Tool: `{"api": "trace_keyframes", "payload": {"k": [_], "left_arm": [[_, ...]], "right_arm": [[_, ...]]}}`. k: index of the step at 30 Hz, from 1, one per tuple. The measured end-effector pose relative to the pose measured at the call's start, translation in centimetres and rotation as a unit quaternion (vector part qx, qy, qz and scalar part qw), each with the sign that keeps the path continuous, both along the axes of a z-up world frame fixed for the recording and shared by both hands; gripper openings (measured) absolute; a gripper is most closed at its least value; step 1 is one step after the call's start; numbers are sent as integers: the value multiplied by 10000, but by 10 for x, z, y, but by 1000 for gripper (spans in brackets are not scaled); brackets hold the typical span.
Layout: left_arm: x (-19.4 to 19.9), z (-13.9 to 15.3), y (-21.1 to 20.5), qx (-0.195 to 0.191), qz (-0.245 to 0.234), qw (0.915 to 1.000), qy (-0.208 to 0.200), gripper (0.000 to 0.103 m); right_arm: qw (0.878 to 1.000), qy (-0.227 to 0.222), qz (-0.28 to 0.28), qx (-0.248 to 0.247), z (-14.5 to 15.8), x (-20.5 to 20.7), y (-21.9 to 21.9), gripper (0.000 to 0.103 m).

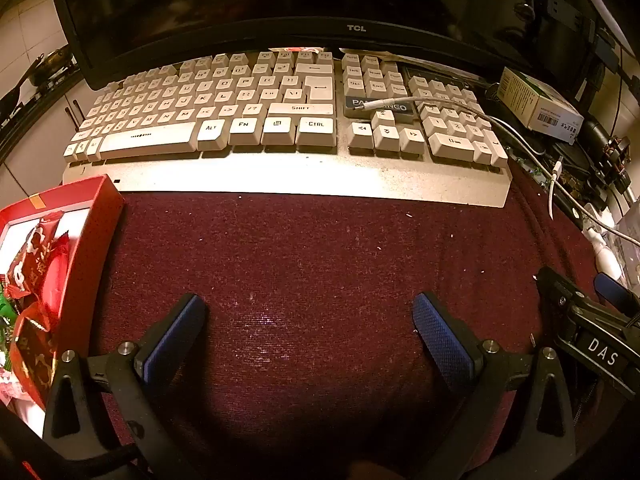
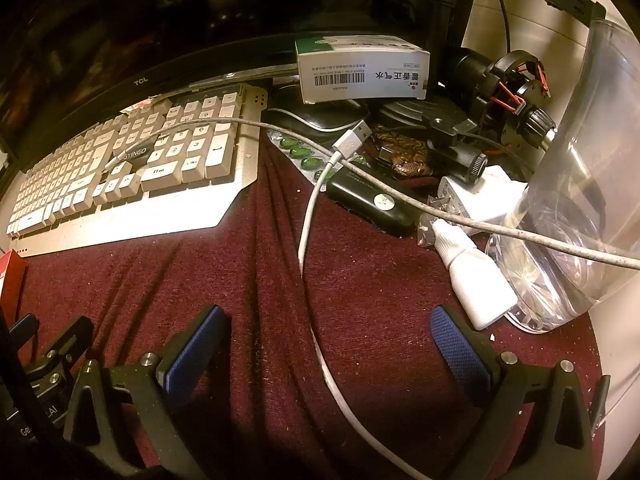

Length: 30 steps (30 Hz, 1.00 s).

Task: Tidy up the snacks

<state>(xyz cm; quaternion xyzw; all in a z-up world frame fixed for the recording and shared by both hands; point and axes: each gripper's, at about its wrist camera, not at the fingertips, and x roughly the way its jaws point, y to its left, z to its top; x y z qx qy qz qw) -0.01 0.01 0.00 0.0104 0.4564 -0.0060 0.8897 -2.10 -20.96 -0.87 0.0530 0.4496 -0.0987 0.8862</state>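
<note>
Left of the keyboard (image 1: 280,120), a red snack box (image 1: 80,240) sat on the counter (image 1: 320,260), foil-wrapped snacks (image 1: 36,272) piled inside it. In front of the keyboard, the left claw (image 1: 308,328) stood spread wide over the bare maroon cloth, holding and touching nothing. Right of the keyboard, the right claw (image 2: 328,344) was spread just as wide and empty, a white cable (image 2: 316,320) running on the cloth between its fingers.
</note>
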Motion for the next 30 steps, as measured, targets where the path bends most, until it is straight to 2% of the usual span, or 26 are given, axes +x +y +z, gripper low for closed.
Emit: {"api": "trace_keyframes", "payload": {"k": [30], "left_arm": [[0,0,0,11,0,10000,19,103]], "right_arm": [[10000,6,0,6,0,0,0,103]]}}
